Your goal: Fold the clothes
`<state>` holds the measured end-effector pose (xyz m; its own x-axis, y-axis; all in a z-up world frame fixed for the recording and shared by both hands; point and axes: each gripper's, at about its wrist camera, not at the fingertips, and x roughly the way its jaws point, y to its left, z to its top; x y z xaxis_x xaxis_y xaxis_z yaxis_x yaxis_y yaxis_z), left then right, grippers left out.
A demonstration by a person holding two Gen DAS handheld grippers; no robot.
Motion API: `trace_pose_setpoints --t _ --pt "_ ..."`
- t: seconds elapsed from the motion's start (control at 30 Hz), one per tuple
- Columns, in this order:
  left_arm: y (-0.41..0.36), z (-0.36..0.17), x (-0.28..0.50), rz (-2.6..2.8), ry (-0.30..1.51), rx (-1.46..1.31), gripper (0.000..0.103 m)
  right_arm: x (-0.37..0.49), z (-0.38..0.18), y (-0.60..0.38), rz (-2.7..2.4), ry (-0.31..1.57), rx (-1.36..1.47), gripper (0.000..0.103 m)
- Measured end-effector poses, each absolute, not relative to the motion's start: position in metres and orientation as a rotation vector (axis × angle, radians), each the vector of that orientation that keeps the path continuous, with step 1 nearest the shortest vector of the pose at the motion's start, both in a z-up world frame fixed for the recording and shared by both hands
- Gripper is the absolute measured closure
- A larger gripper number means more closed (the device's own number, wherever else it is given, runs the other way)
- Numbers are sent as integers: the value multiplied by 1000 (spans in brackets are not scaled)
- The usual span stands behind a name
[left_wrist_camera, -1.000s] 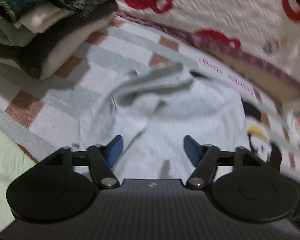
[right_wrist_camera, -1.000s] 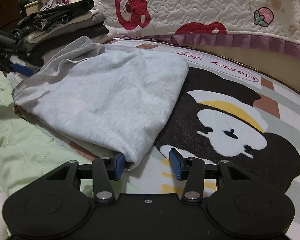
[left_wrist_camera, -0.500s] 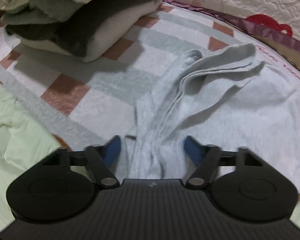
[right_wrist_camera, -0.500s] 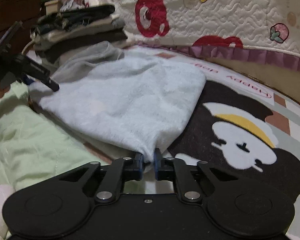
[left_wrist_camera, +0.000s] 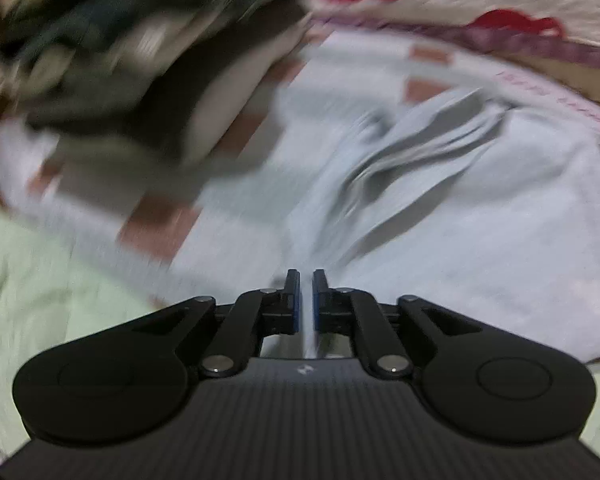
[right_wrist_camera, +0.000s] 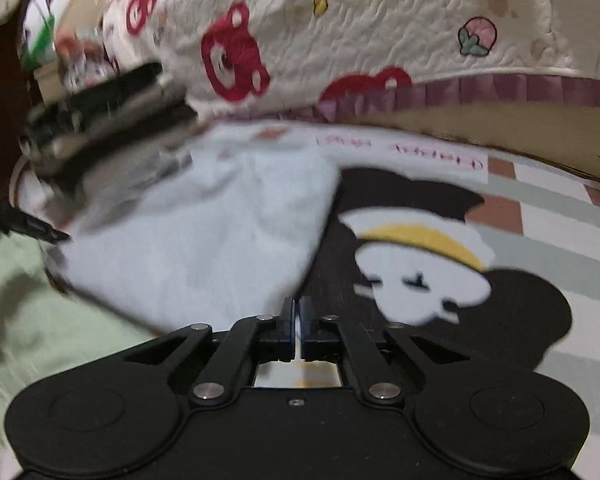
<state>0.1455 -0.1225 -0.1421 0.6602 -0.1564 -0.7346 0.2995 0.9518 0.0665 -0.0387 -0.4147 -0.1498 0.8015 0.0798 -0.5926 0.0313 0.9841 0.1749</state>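
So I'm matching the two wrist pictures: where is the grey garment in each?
Left wrist: grey garment fills centre and right, a fold pinched in the left hand-held gripper.
Right wrist: centre-left, its near corner pinched in the right hand-held gripper.
Shared landmark: stack of folded clothes, upper left.

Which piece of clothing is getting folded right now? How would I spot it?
Find the big mat with the cartoon dog in a yellow-banded hat. Just left of the dog lies the pale grey garment, spread flat, with both grippers pinching its near edge. Unlike the dark stack of folded clothes behind it, it is a single light, plain piece.
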Motion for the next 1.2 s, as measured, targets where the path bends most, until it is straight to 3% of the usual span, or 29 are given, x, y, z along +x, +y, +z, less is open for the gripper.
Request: trace_pose_setpoints --t 0.03,0.2,0.27,0.3,0.33,0.37,0.47,0.77,0.83,0.97,1.1,1.2 --pt "-125 -140 144 -267 799 203 45 -36 -151 -414 34 641 177 94" --pt "-167 -147 154 -377 723 370 27 -23 -170 -404 84 689 174 94" --pt "-184 -159 167 -392 717 454 27 -22 -170 -399 105 687 171 92" --pt "-184 -161 176 -381 720 458 35 -24 -168 -397 118 678 163 92" --pt "-182 -161 184 -368 721 452 60 -25 -168 -395 134 669 153 90" --pt "-180 -161 192 -355 722 445 69 -26 -167 -393 152 660 142 87" --pt "-165 -153 213 -283 713 403 72 -30 -167 -383 243 633 106 87" --pt "-113 -146 257 -111 743 184 68 -29 -170 -364 285 659 66 83" --pt "-113 -141 248 -228 730 148 56 -27 -165 -367 276 652 52 78" --pt "-117 -149 266 -278 780 96 43 8 -145 -378 264 634 -10 51" --pt "-122 -159 286 -313 835 43 26 71 -142 -416 184 640 167 50" --pt "-126 -166 301 -339 876 3 24 111 -156 -451 113 676 381 50"
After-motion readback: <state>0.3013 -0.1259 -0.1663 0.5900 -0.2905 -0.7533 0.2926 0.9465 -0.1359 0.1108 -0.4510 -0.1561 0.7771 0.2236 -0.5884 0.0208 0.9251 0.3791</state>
